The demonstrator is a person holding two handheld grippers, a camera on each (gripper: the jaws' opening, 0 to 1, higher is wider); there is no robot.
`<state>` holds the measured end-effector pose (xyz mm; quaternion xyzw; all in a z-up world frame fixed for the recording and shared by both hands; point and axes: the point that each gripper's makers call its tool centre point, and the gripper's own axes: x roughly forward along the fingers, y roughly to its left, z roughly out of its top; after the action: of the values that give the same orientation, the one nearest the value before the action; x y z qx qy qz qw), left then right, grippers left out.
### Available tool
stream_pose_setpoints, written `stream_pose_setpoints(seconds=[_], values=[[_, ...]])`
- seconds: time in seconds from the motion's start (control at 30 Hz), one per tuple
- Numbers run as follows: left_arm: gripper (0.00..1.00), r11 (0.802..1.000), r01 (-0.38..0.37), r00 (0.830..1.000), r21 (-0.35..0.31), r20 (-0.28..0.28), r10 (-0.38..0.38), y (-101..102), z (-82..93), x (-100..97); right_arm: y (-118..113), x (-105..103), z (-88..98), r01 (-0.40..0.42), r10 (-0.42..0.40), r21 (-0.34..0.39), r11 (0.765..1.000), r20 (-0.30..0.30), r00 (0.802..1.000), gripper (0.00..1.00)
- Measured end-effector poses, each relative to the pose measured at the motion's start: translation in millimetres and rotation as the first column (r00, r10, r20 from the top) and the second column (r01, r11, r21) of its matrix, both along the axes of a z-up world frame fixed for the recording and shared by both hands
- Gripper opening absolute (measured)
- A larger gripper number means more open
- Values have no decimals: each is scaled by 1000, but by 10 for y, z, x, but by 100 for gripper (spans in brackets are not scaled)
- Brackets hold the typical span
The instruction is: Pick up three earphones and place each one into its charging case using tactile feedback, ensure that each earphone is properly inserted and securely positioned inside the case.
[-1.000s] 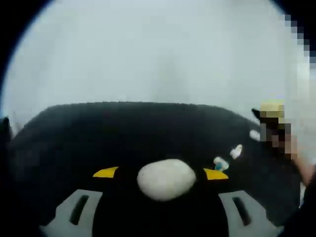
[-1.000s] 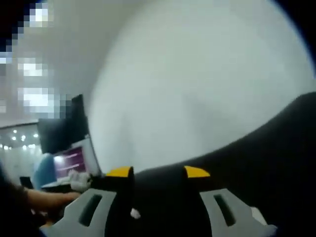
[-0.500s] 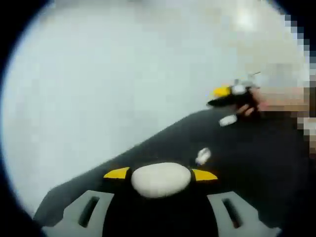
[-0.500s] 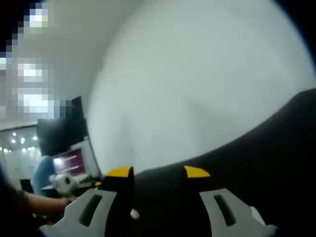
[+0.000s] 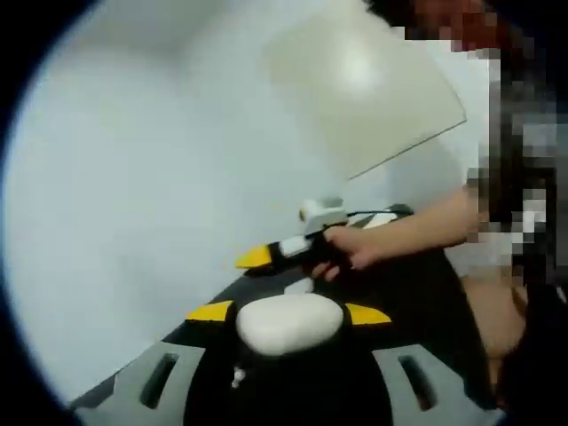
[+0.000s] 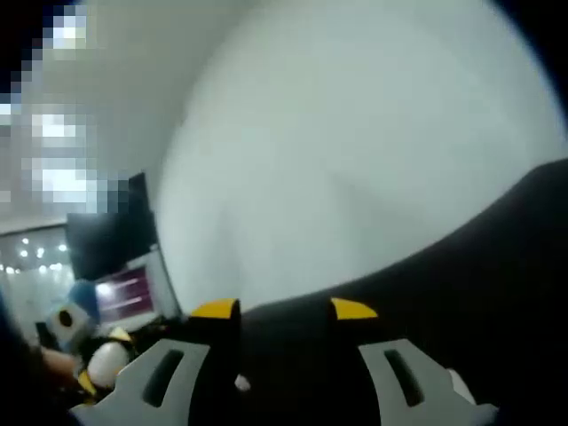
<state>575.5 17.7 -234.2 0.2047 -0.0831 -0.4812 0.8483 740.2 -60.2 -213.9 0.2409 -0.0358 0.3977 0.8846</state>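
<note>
The left tongs [image 5: 288, 312] clamp the white charging case [image 5: 288, 325] over the black mat's [image 5: 417, 293] edge; the view has swung since earlier. The right tongs [image 6: 284, 309] stand open, empty, white wall [image 6: 355, 160] beyond.

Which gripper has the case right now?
The left gripper: the white case sits between its jaws. The right gripper shows just black mat between its tips.

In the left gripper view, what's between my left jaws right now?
A white oval charging case sits between the yellow tips of the left gripper, over the black mat. Whether the jaws are pressing on it is unclear.
</note>
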Motion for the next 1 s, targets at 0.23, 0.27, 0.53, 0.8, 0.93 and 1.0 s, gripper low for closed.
stream_pose_setpoints(seconds=[0.23, 0.27, 0.53, 0.8, 0.93, 1.0], values=[[44, 996, 2, 991, 87, -137, 9, -108, -363, 23, -5, -2, -9, 1, -1, -2, 1000, -2, 1000, 40], [44, 994, 4, 989, 112, -150, 13, -110, -442, 46, -4, 0, -12, 2, -2, -2, 1000, -3, 1000, 40], [44, 992, 56, 971, 115, -238, -27, -185, -574, 64, 17, 7, -22, 1, -1, -7, 1000, -7, 1000, 40], [60, 987, 12, 959, 157, -281, 34, 70, -706, 120, 44, 4, -39, -2, 2, -16, 1000, -8, 1000, 40], [59, 996, -64, 921, 70, -381, 86, 322, -548, 74, 76, -19, -35, -15, 15, -22, 1000, -4, 1000, 40], [56, 987, -132, 908, 89, -389, 156, 462, -557, 79, 161, -104, -14, -77, 77, -24, 997, 4, 997, 38]])
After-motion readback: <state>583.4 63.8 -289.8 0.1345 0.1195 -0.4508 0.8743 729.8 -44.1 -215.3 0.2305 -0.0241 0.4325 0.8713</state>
